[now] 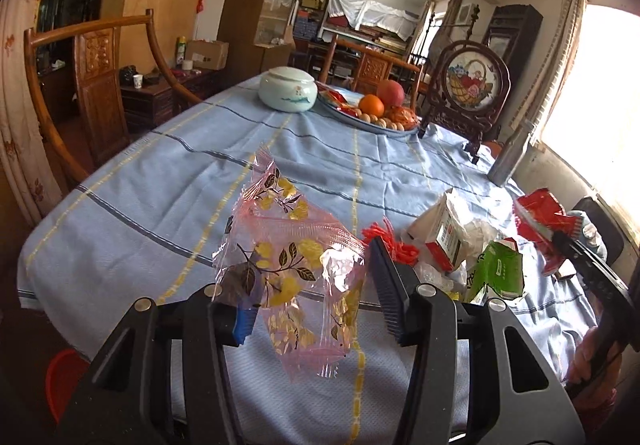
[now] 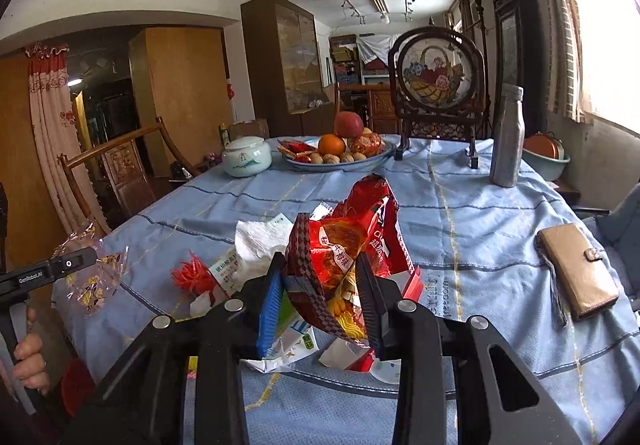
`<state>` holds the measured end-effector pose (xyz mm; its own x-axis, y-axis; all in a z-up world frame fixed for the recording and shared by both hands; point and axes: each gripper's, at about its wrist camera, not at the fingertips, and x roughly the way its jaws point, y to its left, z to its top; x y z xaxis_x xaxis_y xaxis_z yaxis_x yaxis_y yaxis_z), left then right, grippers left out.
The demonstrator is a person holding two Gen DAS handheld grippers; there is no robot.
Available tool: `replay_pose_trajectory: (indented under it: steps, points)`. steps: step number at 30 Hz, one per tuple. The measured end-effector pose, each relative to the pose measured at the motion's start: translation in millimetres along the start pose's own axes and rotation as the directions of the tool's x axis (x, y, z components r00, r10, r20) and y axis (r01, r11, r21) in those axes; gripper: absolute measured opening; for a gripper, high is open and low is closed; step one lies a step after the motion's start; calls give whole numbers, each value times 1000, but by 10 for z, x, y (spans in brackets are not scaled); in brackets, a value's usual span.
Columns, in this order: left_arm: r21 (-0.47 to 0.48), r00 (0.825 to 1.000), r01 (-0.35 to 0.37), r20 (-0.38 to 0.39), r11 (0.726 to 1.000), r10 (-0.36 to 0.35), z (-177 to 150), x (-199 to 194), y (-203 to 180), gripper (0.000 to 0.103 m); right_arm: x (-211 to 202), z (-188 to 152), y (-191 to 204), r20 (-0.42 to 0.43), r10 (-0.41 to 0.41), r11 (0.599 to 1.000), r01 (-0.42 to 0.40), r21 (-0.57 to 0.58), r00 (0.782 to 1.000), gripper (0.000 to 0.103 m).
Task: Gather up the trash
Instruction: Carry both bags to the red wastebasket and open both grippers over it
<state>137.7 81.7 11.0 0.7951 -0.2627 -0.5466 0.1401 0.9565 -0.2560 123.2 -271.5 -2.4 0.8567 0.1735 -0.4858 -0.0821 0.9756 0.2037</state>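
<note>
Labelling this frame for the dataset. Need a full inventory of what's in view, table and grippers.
pink wrapper: 1, clear pink with gold leaves, in left gripper
red snack bag: 1, red, in right gripper
trash pile: several, white tissue, red-white carton, green pack, red shreds; table, near edge
tablecloth: 1, light blue, striped
ceramic jar: 1, pale green, far side
fruit plate: 1, oranges, apple, nuts; far side
framed screen: 1, dark wood, far right
metal bottle: 1, silver, right
wallet: 1, tan, right edge
chairs: 2, wooden
left gripper: shut on wrapper
right gripper: shut on bag
</note>
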Motion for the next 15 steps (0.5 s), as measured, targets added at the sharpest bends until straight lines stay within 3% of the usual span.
replay_pose_trajectory:
  steps: [4, 8, 13, 15]
  points:
    - [-37, 999, -27, 32, 999, 28, -17, -309, 185, 50, -250, 14, 179, 37, 91, 996, -89, -29, 995, 36]
    - [-88, 990, -126, 48, 988, 130, -165, -706, 499, 50, -409, -8, 467, 48, 211, 976, -208, -65, 976, 36]
    - [-204, 964, -261, -3, 943, 266, -563, -1129, 1071, 50, -493, -64, 892, 15, 349, 932, -346, -107, 937, 36]
    - [-265, 933, -356, -46, 896, 357, -705, -1180, 1347, 50, -527, -82, 1072, -7, 396, 911, -393, -125, 918, 36]
